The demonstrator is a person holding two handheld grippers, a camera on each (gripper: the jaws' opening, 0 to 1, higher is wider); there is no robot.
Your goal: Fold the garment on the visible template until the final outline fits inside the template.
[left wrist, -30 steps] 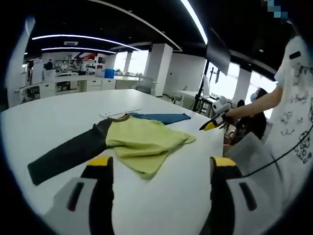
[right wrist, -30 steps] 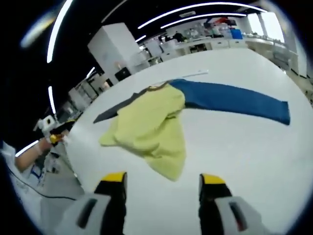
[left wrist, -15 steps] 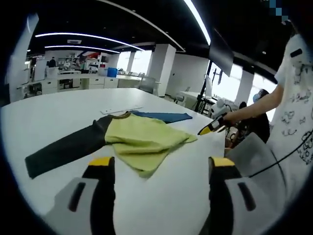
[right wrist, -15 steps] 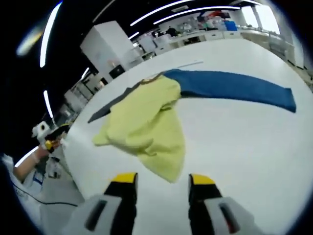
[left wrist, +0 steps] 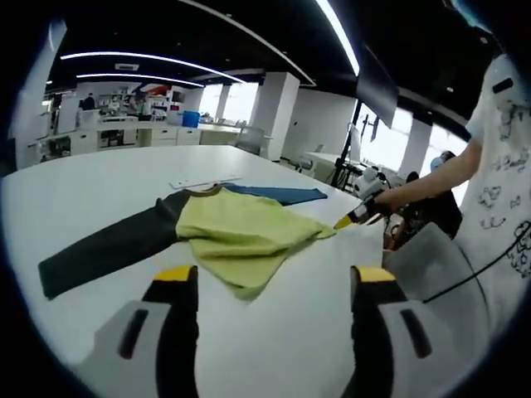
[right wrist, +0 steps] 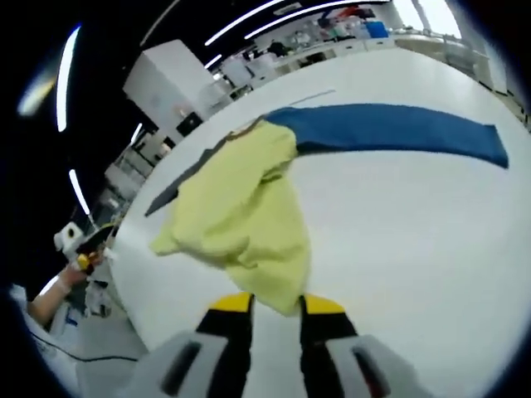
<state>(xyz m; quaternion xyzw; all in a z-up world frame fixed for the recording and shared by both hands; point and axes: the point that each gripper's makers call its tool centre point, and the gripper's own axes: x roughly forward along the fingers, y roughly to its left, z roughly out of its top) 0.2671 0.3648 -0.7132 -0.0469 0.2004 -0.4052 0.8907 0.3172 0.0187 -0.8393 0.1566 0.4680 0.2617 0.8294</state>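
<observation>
The garment [left wrist: 236,232] lies on the white table [left wrist: 99,182], with a yellow-green body, a dark sleeve [left wrist: 108,249] and a blue sleeve [left wrist: 278,196]. It is partly folded and rumpled. In the left gripper view my left gripper [left wrist: 270,278] hangs open, short of the near hem. My right gripper [left wrist: 355,217] comes in from the right at the garment's right corner. In the right gripper view the garment [right wrist: 236,215] has its near hem corner between the narrowed jaws of my right gripper [right wrist: 276,305], with a gap still showing. The blue sleeve [right wrist: 390,137] stretches away to the right.
A thin white strip [left wrist: 203,181] lies on the table just beyond the collar. A person in a white printed shirt [left wrist: 498,174] stands at the table's right edge. My left gripper [right wrist: 83,259], in a hand, shows at the table's left edge. Office desks and pillars stand far behind.
My right gripper has moved in to the yellow hem corner and its jaws have narrowed around it. The left gripper stays wide open and has hardly moved.
</observation>
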